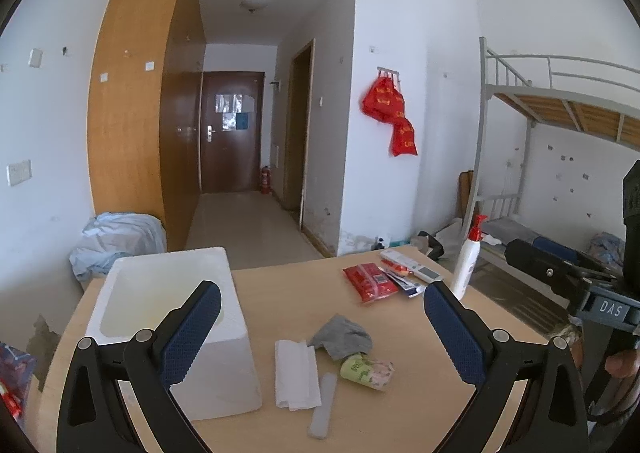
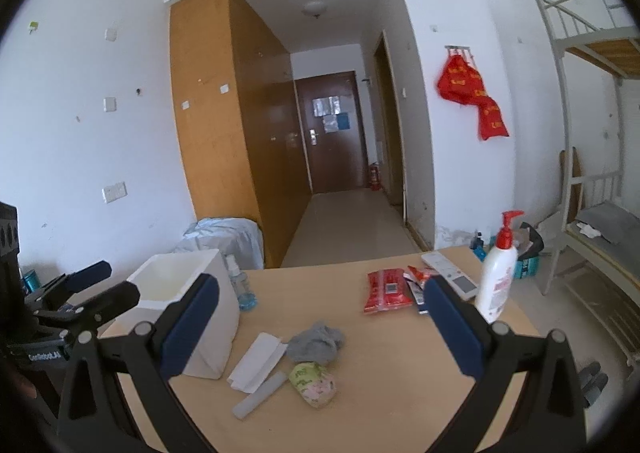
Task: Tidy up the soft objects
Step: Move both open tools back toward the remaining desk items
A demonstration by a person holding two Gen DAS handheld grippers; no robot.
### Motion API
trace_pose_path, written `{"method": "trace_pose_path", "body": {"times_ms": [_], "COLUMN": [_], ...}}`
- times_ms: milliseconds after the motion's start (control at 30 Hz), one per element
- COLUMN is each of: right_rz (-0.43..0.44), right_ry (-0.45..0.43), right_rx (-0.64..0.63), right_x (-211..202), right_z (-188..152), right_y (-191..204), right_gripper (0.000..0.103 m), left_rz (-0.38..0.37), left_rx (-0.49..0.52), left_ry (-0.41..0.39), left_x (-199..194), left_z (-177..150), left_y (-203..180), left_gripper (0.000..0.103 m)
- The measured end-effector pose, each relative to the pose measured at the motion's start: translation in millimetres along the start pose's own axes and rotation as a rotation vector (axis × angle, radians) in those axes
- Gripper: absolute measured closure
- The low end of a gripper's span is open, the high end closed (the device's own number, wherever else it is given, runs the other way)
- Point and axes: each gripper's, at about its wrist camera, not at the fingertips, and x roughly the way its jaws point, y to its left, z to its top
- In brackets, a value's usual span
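Differences between the two wrist views were small but real. Only the right wrist view showed a clear bottle of blue liquid [image 2: 239,285] standing just behind the white foam box [image 2: 188,295], and a second small blue bottle [image 2: 477,246] beyond the table's far edge. Only the left wrist view showed part of a hand [image 1: 622,363] on the other tool's handle at the right edge.

Both tongs hung above the near side of the wooden table [image 1: 420,353], touching nothing. The left gripper [image 1: 322,327] had its blue pads spread wide, and the right gripper [image 2: 322,319] stood equally wide open. The soft things lay on the table between the spread fingers in each view: a crumpled grey cloth [image 1: 341,335], a green and pink bundle [image 1: 366,371] touching its near edge, a folded white tissue [image 1: 296,373] just to the left, and a pale flat strip [image 1: 323,405] nearest the camera.

The foam box [image 1: 168,317] sat at the table's left, open on top; the visible part of its interior held nothing, and the bottom was partly hidden. Farther back lay a red packet [image 1: 370,282], a white remote [image 1: 412,263] and a white pump bottle [image 1: 468,257] with a red top.
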Motion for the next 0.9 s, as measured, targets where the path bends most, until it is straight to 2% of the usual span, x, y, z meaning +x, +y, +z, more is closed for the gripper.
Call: {"method": "trace_pose_path", "body": {"times_ms": [433, 900], "right_rz": [-0.006, 0.001], "right_ry": [0.038, 0.085], "right_rx": [-0.043, -0.055], "right_x": [-2, 2], "right_z": [-19, -44], "right_y": [-1, -7], "right_gripper": [0.0, 0.0], "left_rz": [-0.024, -0.056], "left_rx": [0.014, -0.015], "left_ry": [0.02, 0.06], "left_x": [6, 13], "left_z": [-16, -57], "left_y": [-17, -12], "left_gripper": [0.001, 0.001]}}
